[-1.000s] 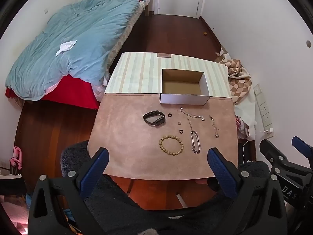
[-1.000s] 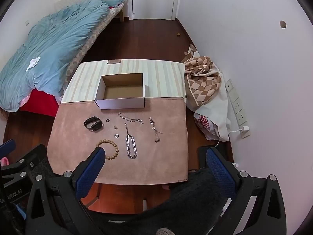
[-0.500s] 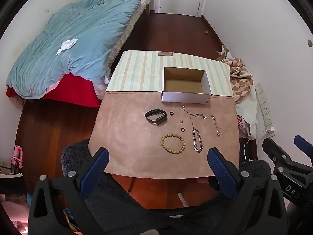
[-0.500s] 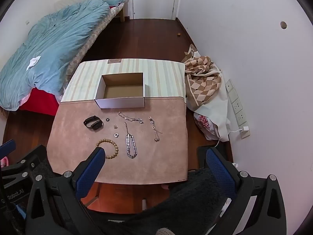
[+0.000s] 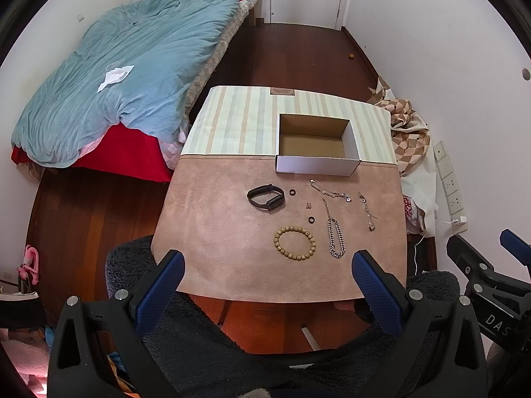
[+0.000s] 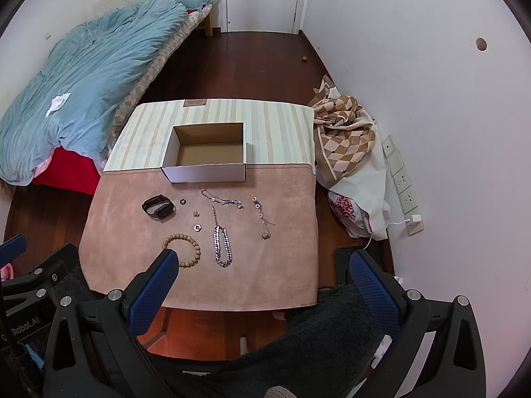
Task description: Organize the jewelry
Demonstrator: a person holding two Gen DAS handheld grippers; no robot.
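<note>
An empty open white cardboard box (image 5: 315, 144) (image 6: 207, 152) stands mid-table. In front of it on the brown mat lie a black wristband (image 5: 265, 197) (image 6: 158, 207), a wooden bead bracelet (image 5: 294, 243) (image 6: 186, 245), a thick silver chain (image 5: 335, 232) (image 6: 221, 240), two thin chains (image 5: 330, 192) (image 5: 366, 210), two small rings (image 5: 292, 192) (image 5: 311, 220) and a tiny earring (image 5: 308, 205). My left gripper (image 5: 268, 285) and right gripper (image 6: 262, 282) are both open and empty, held high above the table's near edge.
The table (image 5: 232, 232) has a striped cloth (image 5: 239, 119) at the back. A bed with a blue duvet (image 5: 116, 83) is to the left. A checked cloth and bags (image 6: 345, 139) lie by the right wall. A dark fluffy seat (image 5: 232, 348) is below me.
Both views have drifted slightly; the table sits a little farther away in the left wrist view. Nothing on the table has moved and both grippers stay open.
</note>
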